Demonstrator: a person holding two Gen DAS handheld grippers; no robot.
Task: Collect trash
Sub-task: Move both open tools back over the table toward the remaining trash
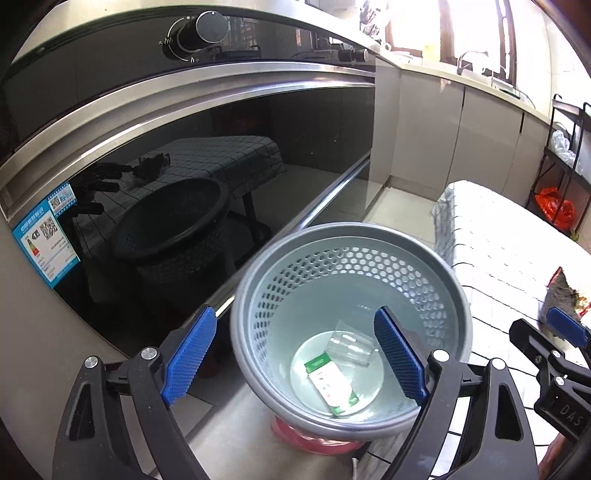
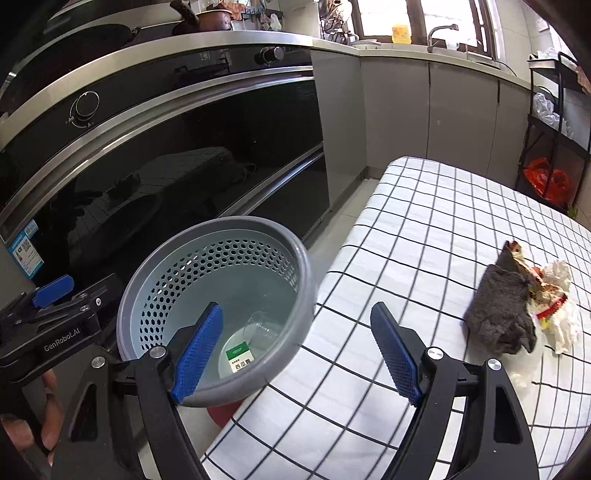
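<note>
A dark glass oven front [image 2: 177, 155] with steel trim fills the left and far side of the scene, its round knob [image 1: 201, 31] near the top. To the right stands a table under a white cloth with black checks [image 2: 443, 236]. Between oven and table, just beside the table's left edge, sits a grey perforated wastebasket [image 1: 258, 295] resting on something red [image 1: 314, 441]. In the bottom of the basket lie a clear plastic cup [image 1: 349, 347] on its side and, touching it on the near side, a small green and white carton [image 1: 330, 384]. On the right part of the table, a grey cloth [image 2: 498, 306] lies against a crumpled white tissue with a red and yellow wrapper [image 2: 554, 299]. The left gripper [image 1: 293, 354] hangs over the basket's rim, its blue fingers spread wide with nothing between them. The right gripper [image 2: 297, 347] hovers over the basket's right rim and the table edge, fingers also spread wide and empty.
</note>
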